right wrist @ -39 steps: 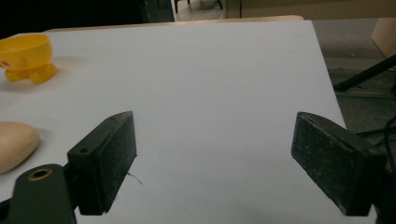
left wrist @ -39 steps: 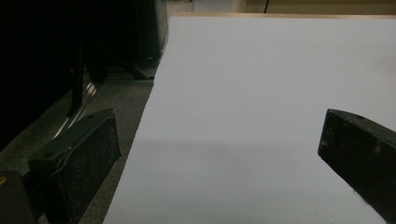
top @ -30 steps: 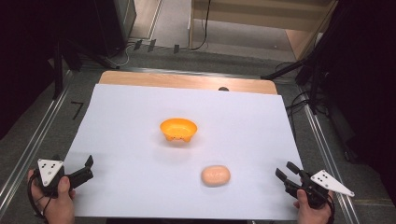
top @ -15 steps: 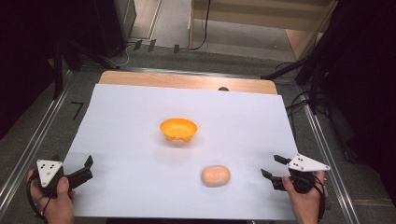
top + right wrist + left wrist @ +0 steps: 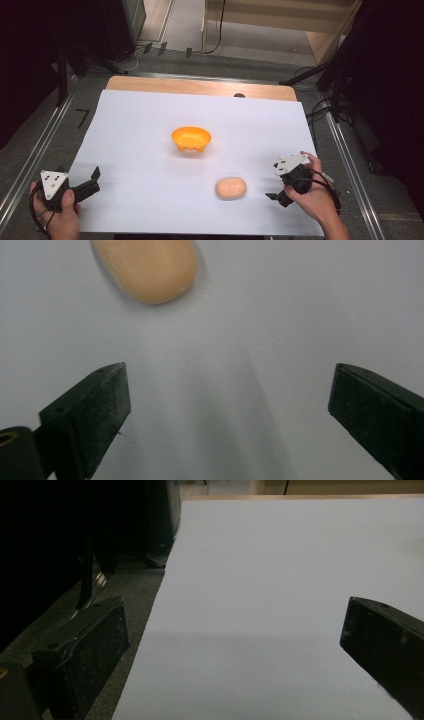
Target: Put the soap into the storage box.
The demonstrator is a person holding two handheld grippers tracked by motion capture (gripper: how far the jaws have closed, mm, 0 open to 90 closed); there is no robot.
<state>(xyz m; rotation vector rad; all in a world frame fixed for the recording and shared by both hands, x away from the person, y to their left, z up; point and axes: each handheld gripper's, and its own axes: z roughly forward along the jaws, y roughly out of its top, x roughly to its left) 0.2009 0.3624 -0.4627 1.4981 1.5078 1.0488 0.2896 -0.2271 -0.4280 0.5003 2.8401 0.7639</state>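
The left tool (image 5: 87, 181) sits where it was at the white surface's (image 5: 150, 125) left edge, jaws apart and empty, hand low. The orange bowl (image 5: 191, 138) stands mid-surface, the tan bun (image 5: 231, 188) nearer the person. The right tool (image 5: 276, 180) has swung inward toward the bun, jaws apart, likely beginning a pick.

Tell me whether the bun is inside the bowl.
No, the bun lies on the white sheet, apart from the orange bowl and nearer the person.
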